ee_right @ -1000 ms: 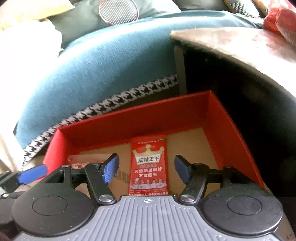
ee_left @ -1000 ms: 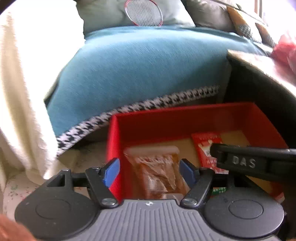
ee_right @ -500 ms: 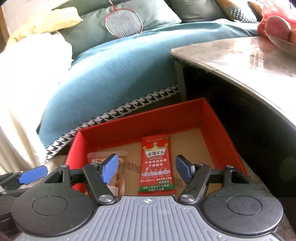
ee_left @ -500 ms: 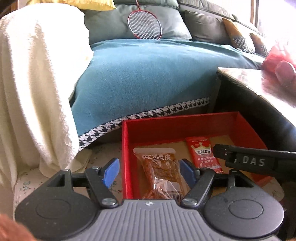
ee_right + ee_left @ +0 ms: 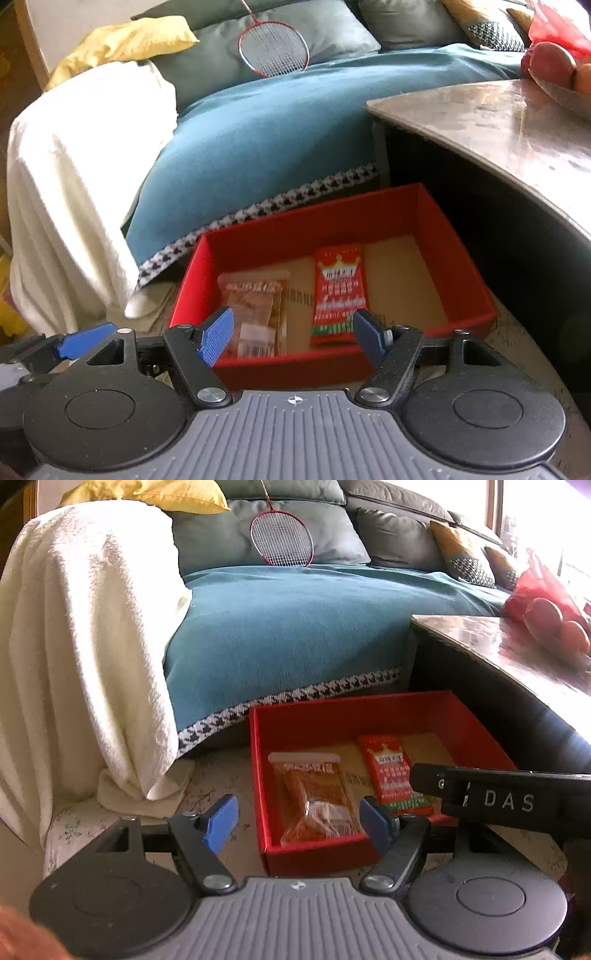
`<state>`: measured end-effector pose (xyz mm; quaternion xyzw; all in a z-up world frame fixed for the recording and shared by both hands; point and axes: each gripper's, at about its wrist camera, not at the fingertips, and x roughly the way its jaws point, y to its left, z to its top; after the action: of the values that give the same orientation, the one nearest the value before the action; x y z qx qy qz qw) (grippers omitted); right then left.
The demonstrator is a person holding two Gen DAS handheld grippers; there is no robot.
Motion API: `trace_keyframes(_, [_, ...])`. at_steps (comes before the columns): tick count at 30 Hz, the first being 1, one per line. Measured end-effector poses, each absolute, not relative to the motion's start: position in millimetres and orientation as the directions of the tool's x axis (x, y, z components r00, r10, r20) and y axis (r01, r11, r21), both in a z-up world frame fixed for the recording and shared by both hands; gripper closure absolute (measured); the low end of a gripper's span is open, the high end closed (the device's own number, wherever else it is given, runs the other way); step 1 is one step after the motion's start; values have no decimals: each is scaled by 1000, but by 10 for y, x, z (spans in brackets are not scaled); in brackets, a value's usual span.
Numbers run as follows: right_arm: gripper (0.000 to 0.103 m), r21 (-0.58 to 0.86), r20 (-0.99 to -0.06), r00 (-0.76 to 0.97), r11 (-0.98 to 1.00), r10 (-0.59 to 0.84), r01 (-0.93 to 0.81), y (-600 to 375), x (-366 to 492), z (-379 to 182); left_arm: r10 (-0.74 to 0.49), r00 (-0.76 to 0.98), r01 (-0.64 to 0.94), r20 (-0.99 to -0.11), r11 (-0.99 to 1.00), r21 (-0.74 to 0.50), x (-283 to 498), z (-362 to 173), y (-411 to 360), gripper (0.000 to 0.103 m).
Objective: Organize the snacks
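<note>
Red box (image 5: 454, 236) sits on floor betw sofa and dark table base, open top, brown cardboard bottom, red walls inside + out. 2 snack packs lie flat in it, side by side, not touching.

Clear pack (image 5: 255, 310): transparent bag w/ pale top seal strip, orange-brown contents, printed band across upper part, barcode label near lower end. Lies in box's left half, close to left wall.

Red pack (image 5: 339, 291): flat red sachet, crown graphic + white text block, green strip at bottom edge. Roughly mid-box, right of clear pack; right part of box floor is bare cardboard.

Left gripper (image 5: 301, 818): blue pads spread wide, nothing betw them, nothing held; hovers above near edge of box, clear pack (image 5: 317, 797) seen thru the gap. Red pack (image 5: 391, 775) partly hidden behind black body of other gripper marked "DAS".

Right gripper (image 5: 293, 334): jaws opening, no item betw pads, grips nothing; above box's near wall, both packs visible in the gap.

Around: teal sofa cover (image 5: 266, 136) w/ houndstooth trim behind box, white blanket (image 5: 74, 184) draped at left, yellow cushion (image 5: 125, 40), red badminton racket (image 5: 273, 51) leaning on grey cushion. Glossy tabletop (image 5: 509, 122) at right, fruit at its far edge.
</note>
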<state>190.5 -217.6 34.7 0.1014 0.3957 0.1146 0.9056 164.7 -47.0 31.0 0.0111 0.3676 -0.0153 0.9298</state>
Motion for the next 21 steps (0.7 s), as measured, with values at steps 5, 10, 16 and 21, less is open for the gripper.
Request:
trace_keyframes(5, [25, 288, -698, 651, 949, 297, -125, -2156, 1754, 347, -21, 723, 39, -690, 999, 10, 1501, 311, -436, 36])
trace_keyframes(10, [23, 283, -699, 652, 951, 294, -126, -2132, 1601, 353, -18, 717, 37, -697, 999, 12, 1373, 304, -395, 36])
trace_keyframes(16, [23, 284, -713, 635, 951, 297, -127, -2122, 1460, 304, -8, 704, 30, -710, 999, 19, 1228, 270, -320, 36])
trace_keyframes(21, [22, 276, -733, 617, 954, 286, -116, -2151, 1320, 244, 1, 691, 26, -723, 999, 26, 1106, 236, -287, 36])
